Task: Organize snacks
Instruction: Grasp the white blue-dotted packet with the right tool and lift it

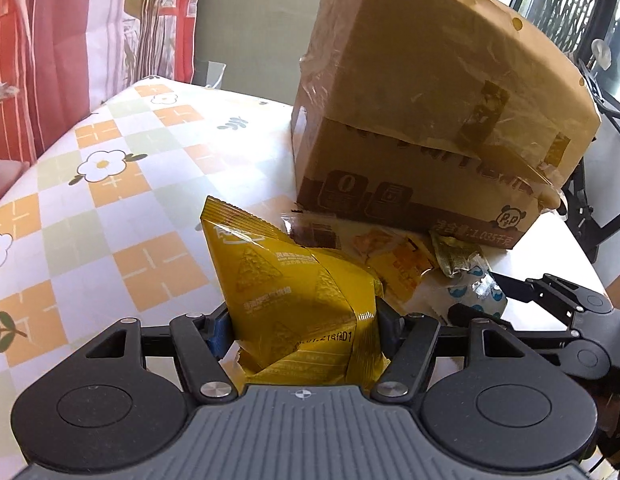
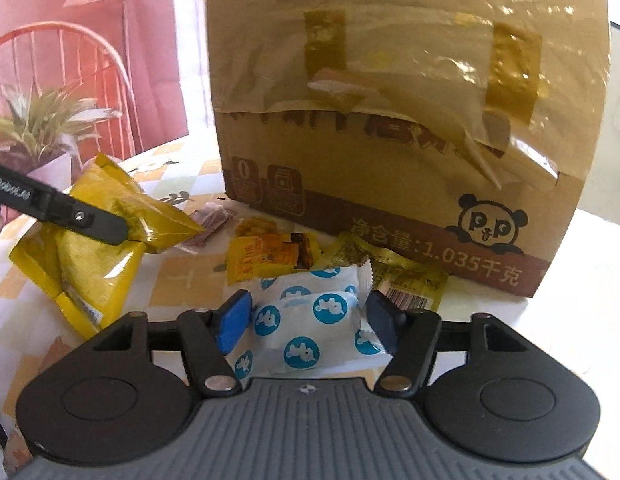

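A taped cardboard box point(image 2: 390, 120) looms behind crinkled snack wrappers on the checked tabletop point(image 1: 109, 200); left gripper point(image 1: 305, 320) clenches a glossy yellow packet point(image 1: 293, 292); right gripper point(image 2: 305, 316) straddles, unclenched, a white blue-spotted packet point(image 2: 310, 320).

black claw point(image 2: 307, 322), blue pads point(image 2: 231, 322)

Both wrist views look down, close, sharing the cardboard box point(image 1: 438, 120)

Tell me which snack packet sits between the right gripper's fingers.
The white packet with blue circles, lying between the right gripper fingers. The other packets are yellow, orange or brownish; the big yellow one is in the left gripper.
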The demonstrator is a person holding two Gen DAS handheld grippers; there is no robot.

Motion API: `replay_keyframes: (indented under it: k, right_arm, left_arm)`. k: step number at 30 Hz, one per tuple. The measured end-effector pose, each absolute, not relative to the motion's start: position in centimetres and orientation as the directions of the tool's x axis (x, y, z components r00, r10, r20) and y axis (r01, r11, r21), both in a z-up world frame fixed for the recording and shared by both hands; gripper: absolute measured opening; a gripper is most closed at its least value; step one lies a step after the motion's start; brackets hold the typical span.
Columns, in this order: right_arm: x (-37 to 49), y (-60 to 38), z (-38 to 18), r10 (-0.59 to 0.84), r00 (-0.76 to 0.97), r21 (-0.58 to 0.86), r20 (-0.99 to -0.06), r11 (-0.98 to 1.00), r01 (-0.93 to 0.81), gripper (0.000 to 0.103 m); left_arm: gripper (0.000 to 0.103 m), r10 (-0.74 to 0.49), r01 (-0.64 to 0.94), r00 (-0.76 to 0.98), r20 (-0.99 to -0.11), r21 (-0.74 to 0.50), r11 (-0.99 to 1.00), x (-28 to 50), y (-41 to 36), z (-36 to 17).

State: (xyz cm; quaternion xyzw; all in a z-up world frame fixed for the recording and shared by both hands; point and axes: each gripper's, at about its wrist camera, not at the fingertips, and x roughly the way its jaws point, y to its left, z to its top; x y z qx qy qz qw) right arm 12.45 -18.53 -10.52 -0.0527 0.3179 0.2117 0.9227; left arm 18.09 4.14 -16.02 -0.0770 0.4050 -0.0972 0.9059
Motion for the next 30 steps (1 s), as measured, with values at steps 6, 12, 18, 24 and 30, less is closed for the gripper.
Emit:
replay_keyframes:
  k: [6,12,18,24,30]
  right_arm:
    - [12.78,-18.77,-10.55,0.364,0.7,0.049,-0.614,0.903,-0.427,0.066]
    - [12.68,-18.73,-10.56,0.362,0.702,0.048,-0.614,0.904,-0.424,0.067]
    - [12.69,-18.63,-10.57,0.361,0.698,0.046,-0.618,0.903,-0.427,0.067]
    - [12.86,-18.71,-10.69,0.368,0.689,0.057,-0.624,0.902,-0.429,0.069]
    - [12.72,-18.82,-10.65,0.379,0.686,0.062,-0.621,0.896,-0.439,0.066]
  left_arm:
    - [0.07,-0.232,0.117,0.658,-0.717,-0.207,0.971,17.96,4.09,-16.2]
    - [0.071,-0.218,0.118,0.665,-0.714,-0.188,0.975,17.86,3.87,-16.23]
    - [0.07,-0.22,0.12,0.668,-0.711,-0.188,0.975,17.77,4.04,-16.23]
    - [0.07,-0.234,0.136,0.662,-0.712,-0.193,0.972,17.61,4.11,-16.14]
    - [0.069,-0.242,0.144,0.657,-0.713,-0.196,0.97,17.36,4.07,-16.04]
